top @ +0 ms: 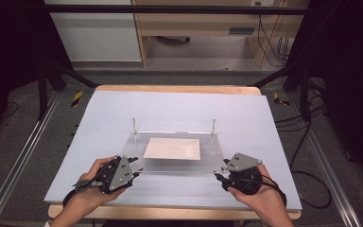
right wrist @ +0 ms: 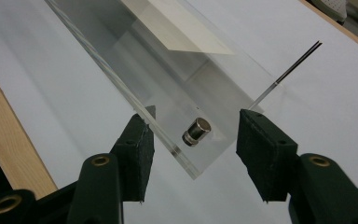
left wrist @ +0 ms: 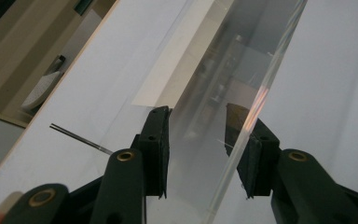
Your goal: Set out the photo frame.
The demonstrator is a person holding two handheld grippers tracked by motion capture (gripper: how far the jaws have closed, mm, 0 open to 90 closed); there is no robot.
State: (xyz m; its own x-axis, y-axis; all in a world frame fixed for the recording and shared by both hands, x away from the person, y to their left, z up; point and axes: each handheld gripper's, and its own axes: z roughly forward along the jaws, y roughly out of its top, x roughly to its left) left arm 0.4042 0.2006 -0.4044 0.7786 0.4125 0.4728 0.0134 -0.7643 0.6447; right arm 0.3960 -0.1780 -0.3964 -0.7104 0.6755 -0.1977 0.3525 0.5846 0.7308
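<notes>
Clear acrylic sheet (top: 179, 158) sits mid-table on the pale blue table top (top: 123, 113), near the person's edge. Its far edge is up against two thin upright posts (top: 133, 126) joined by a thin rod. A cream paper card (top: 172, 148) lies at the sheet's middle; can't tell whether it's on top or under.

Left gripper (top: 133, 171) is at the sheet's near-left corner, held in the left hand (top: 92, 182). In the left gripper view the left gripper (left wrist: 198, 140) has its jaws wide apart, straddling the sheet's (left wrist: 223, 93) edge. One pad looks just beside the acrylic, but I can't tell whether either pad touches. Not clamped. A thin wire (left wrist: 79, 137) lies on the table surface to the left of the jaws.

Right gripper (top: 221, 174) is at the near-right corner, in the right hand (top: 260, 194). In the right gripper view the right gripper (right wrist: 193, 135) also stands wide open around the corner of the sheet (right wrist: 168, 93), with a gap on both sides. A small metal cylinder (right wrist: 196, 131) sits at that corner between the jaws, tilted; can't tell if it's above or below the acrylic. The card (right wrist: 177, 28) shows farther along the sheet. A thin rod (right wrist: 291, 65) runs off beyond the right-hand jaw. The table's wooden edge (right wrist: 4, 140) is at left.
</notes>
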